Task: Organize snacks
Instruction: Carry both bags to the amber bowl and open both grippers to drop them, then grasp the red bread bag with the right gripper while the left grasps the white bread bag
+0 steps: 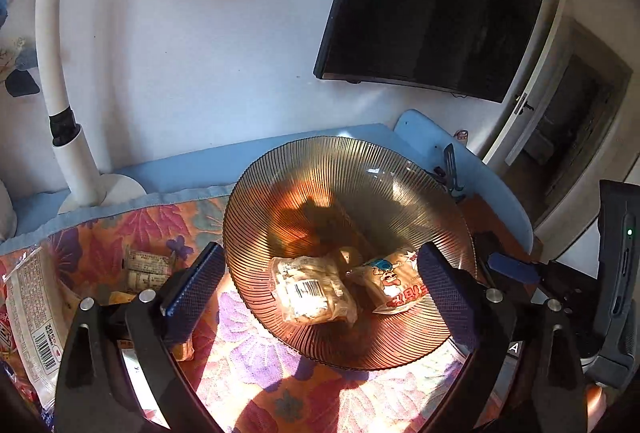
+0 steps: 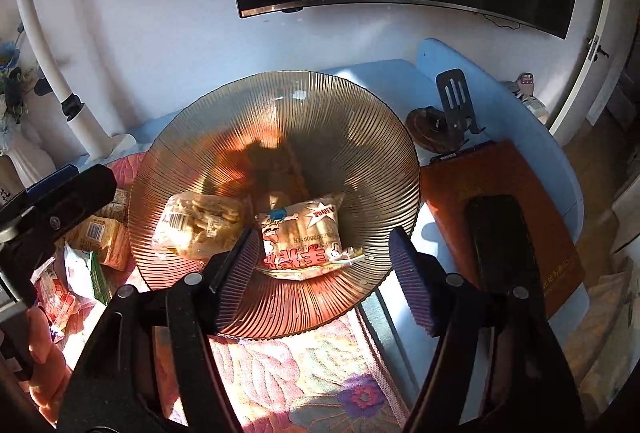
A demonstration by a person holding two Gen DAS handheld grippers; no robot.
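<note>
A ribbed amber glass bowl [image 1: 344, 149] [image 2: 280, 77] stands on a floral cloth [image 1: 248, 345]. Two snack packs lie in it: a clear pack with a barcode [image 1: 308, 289] [image 2: 200, 225] and, to its right, a pack with a cartoon figure and red characters [image 1: 394, 283] [image 2: 304, 233]. My left gripper [image 1: 320, 249] hangs wide open over the bowl's near side, its pads touching nothing. My right gripper [image 2: 324, 233] is open too, above the cartoon pack and clear of it. Part of each gripper shows at the edge of the other's view.
Loose snack packs lie on the cloth left of the bowl: small wrapped bars [image 1: 144, 269], a long packet [image 1: 32, 297], a yellow pack [image 2: 98, 233]. A white lamp stand [image 1: 80, 161] rises behind. A brown book [image 2: 452, 185] bearing a black device [image 2: 500, 241] lies to the right.
</note>
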